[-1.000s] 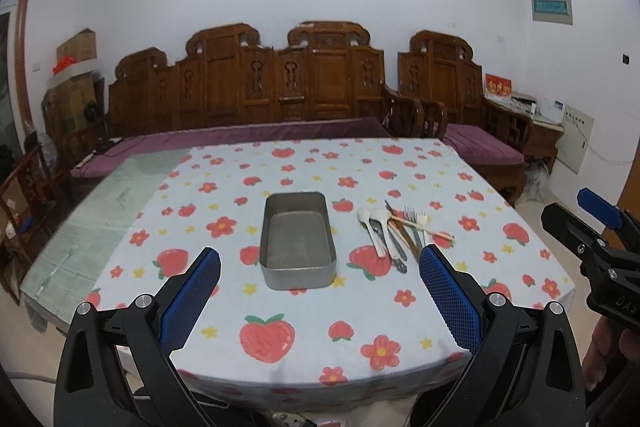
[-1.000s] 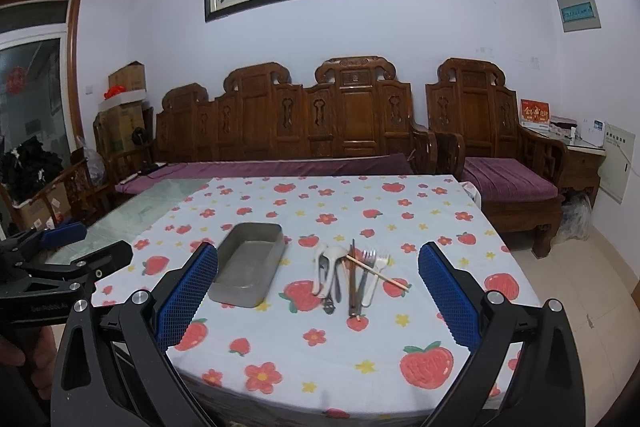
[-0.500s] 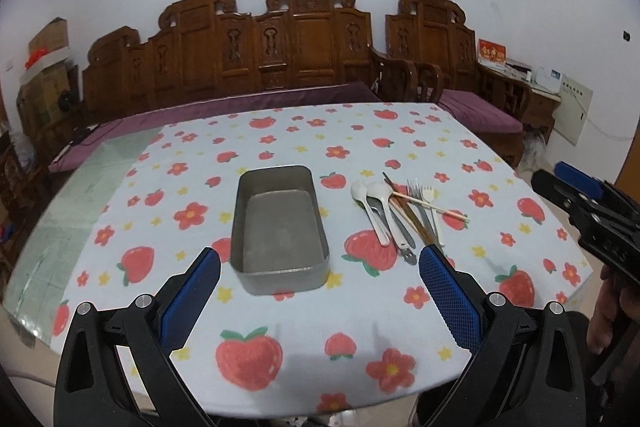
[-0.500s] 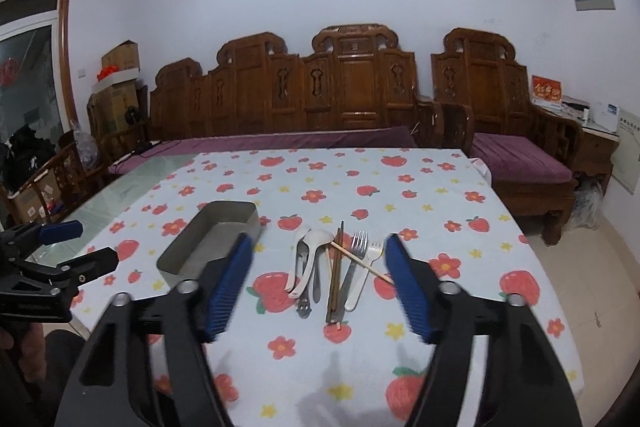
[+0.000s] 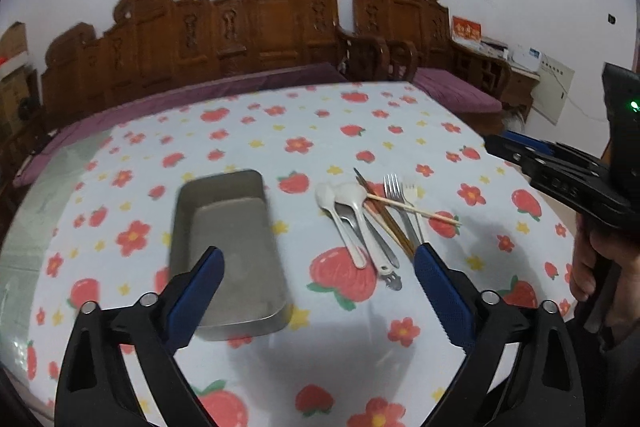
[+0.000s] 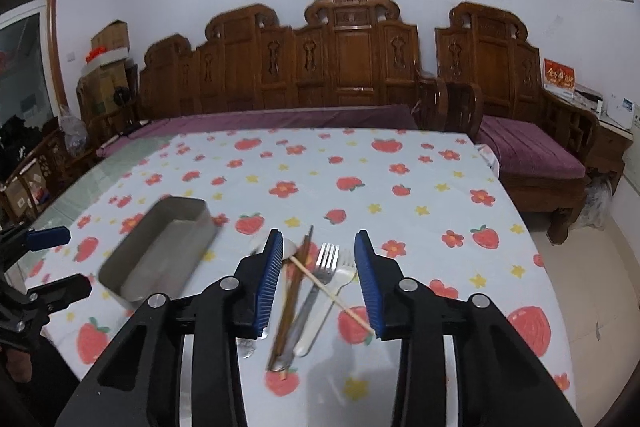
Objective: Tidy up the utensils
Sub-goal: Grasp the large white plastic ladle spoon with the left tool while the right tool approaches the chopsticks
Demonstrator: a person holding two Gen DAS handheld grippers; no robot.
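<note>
**Claws close in on a heap of cutlery**

The right claw (image 6: 316,281) hangs over the cutlery pile, its blue pads closing but not yet pressing on anything; chopsticks and forks show in the gap between them. The left claw (image 5: 318,297) is spread wide, narrowing slightly, and holds nothing, with the near end of the metal tray (image 5: 228,247) by its left pad.

Seen from the left wrist, the tray sits on the strawberry-print tablecloth (image 5: 360,131) at about nine o'clock from the pile, near it but not touching. The pile itself is a loose fan: white spoons (image 5: 348,215) on its nine o'clock side, dark chopsticks (image 5: 384,211) in the middle, a metal fork (image 5: 398,203) and a white fork (image 5: 414,203) toward three o'clock. One pale chopstick (image 5: 412,207) lies crosswise over the lot.

All of it looks light and stiff. The metal pieces are likely slick, the white ones probably plastic, and every handle is thin and flat against soft cloth, so a pinch could skid or drag the fabric. The crosswise chopstick, lying on top, seems the easiest first take, gripped near its free end at four o'clock. Handles overlap, so lifting one may disturb its neighbours.
</note>
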